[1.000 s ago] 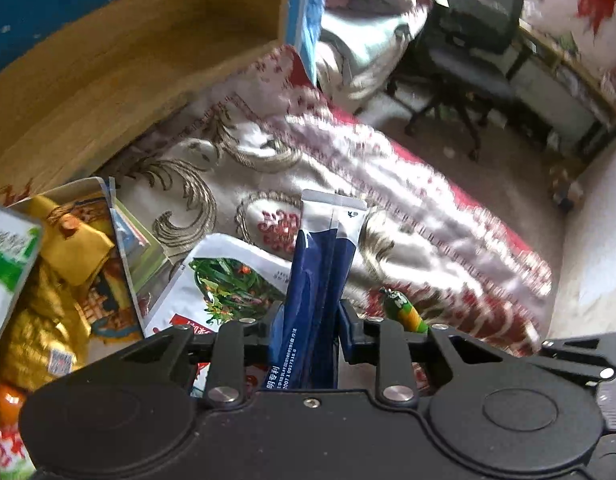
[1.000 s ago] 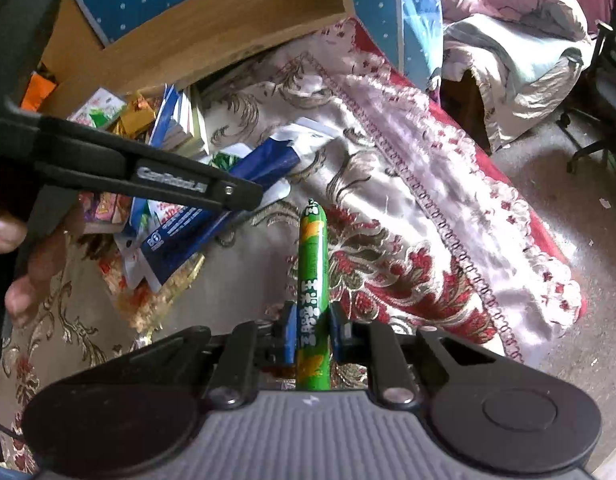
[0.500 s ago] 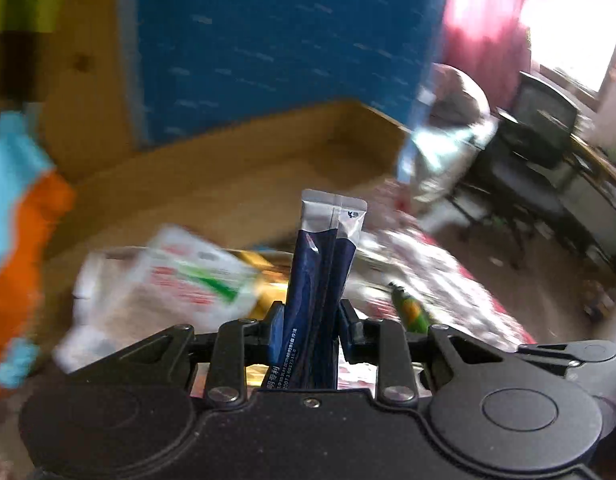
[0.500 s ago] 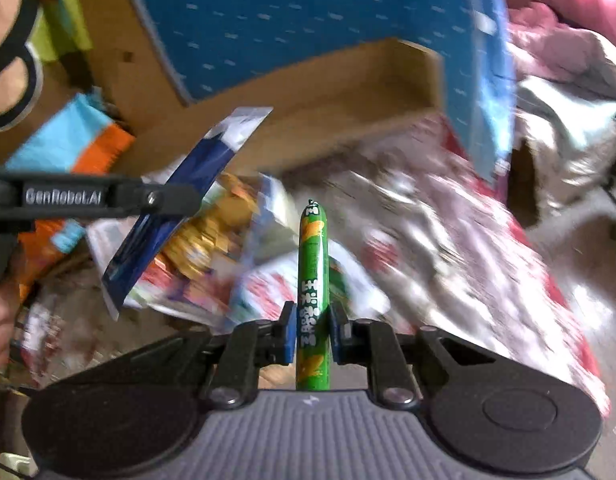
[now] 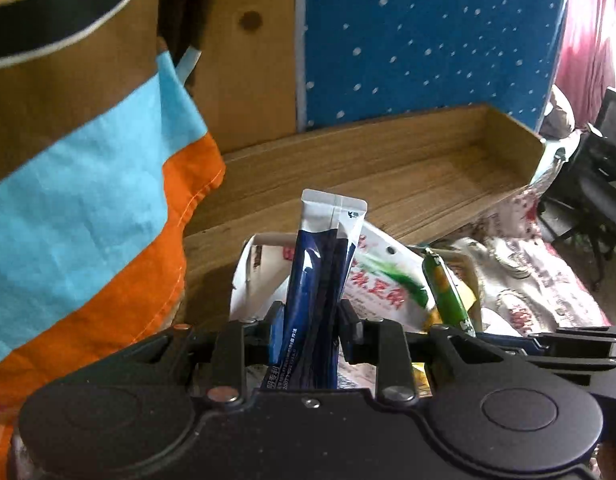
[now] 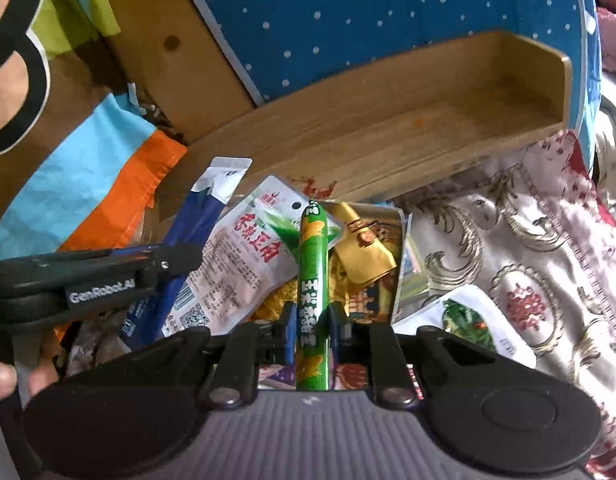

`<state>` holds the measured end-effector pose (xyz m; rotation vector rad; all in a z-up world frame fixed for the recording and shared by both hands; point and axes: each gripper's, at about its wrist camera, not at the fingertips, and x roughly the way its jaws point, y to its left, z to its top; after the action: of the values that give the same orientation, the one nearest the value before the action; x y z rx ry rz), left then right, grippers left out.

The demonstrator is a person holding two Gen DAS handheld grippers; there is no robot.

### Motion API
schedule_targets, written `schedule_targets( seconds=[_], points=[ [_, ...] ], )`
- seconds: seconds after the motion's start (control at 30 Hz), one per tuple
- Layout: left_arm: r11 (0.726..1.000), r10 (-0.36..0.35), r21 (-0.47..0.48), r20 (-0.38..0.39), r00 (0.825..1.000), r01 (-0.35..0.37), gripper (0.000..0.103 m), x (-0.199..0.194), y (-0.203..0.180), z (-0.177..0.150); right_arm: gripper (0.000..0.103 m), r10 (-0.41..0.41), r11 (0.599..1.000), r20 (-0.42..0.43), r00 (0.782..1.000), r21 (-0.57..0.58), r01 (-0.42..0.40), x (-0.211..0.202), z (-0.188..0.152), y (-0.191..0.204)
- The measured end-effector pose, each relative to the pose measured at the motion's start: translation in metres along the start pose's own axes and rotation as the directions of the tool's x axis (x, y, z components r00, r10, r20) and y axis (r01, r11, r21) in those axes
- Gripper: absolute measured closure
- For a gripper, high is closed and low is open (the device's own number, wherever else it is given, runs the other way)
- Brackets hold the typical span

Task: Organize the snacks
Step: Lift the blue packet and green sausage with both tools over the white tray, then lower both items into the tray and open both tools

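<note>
big wooden tray (image 6: pixel 428 120) at the back, bare and stiff, with a heap of light, crinkly snack bags (image 6: pixel 248 248) on the flowery cloth (image 6: pixel 528 240) just in front. left gripper (image 5: pixel 310 320) clamped low on a thin blue packet (image 5: pixel 324 264), soft and bendy, best pinched near the bottom. right gripper (image 6: pixel 312 332) squeezed on a green sausage stick (image 6: pixel 313 280), smooth, slippy, firm, best held mid-length.

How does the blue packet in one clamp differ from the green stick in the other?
The blue packet is flat and creased, with a white sealed top; the green stick is round like a sausage, with yellow corn pictures. The packet is wider, so the left gripper's jaws stand further apart than the right gripper's. Both are gripped near the bottom end and point toward the wooden tray.
</note>
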<state>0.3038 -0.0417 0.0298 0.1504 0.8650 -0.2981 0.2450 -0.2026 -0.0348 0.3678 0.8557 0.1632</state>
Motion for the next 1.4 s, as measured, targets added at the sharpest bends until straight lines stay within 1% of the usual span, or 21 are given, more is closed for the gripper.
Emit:
schedule_targets(
  seconds=[0.13, 0.27, 0.43, 0.6, 0.77, 0.9, 1.1, 1.3, 1.4],
  points=[
    [1.0, 0.012, 0.005, -0.012, 1.0, -0.012, 0.073, 0.013, -0.003, -0.003, 0.084, -0.019, 1.0, 0.002, 1.0, -0.017, 0.019, 0.005, -0.002, 0.007],
    [0.999, 0.027, 0.021, 0.0, 1.0, -0.027, 0.073, 0.019, -0.007, -0.007, 0.084, -0.049, 0.998, 0.023, 0.999, -0.028, 0.05, 0.008, 0.0, 0.01],
    [0.999, 0.034, 0.039, 0.008, 0.999, -0.034, 0.072, 0.021, -0.01, -0.007, 0.083, -0.071, 0.996, 0.019, 0.997, -0.055, 0.072, 0.011, 0.001, 0.012],
    [0.999, 0.031, 0.029, 0.008, 1.0, -0.031, 0.069, 0.021, -0.009, -0.007, 0.08, -0.082, 0.995, 0.014, 0.997, -0.055, 0.082, 0.012, 0.0, 0.012],
    [0.999, 0.032, 0.039, 0.01, 0.999, -0.032, 0.067, 0.021, -0.011, -0.008, 0.08, -0.085, 0.995, 0.013, 0.996, -0.052, 0.086, 0.012, 0.001, 0.008],
    [0.999, 0.029, 0.029, 0.009, 1.0, -0.029, 0.066, 0.021, -0.01, -0.007, 0.079, -0.084, 0.995, 0.019, 0.996, -0.057, 0.085, 0.011, 0.0, 0.009],
    [0.999, 0.036, 0.022, 0.013, 0.999, -0.036, 0.06, 0.021, -0.011, -0.007, 0.078, -0.084, 0.995, 0.024, 0.996, -0.056, 0.086, 0.009, -0.001, 0.009],
    [0.999, 0.033, 0.012, 0.019, 0.999, -0.033, 0.058, 0.02, -0.011, -0.007, 0.075, -0.085, 0.995, 0.023, 0.996, -0.055, 0.086, 0.009, -0.002, 0.007],
    [1.0, 0.021, 0.01, 0.034, 0.999, -0.021, 0.055, 0.018, -0.011, -0.007, 0.073, -0.083, 0.995, 0.022, 0.996, -0.054, 0.085, 0.008, -0.003, 0.005]
  ],
)
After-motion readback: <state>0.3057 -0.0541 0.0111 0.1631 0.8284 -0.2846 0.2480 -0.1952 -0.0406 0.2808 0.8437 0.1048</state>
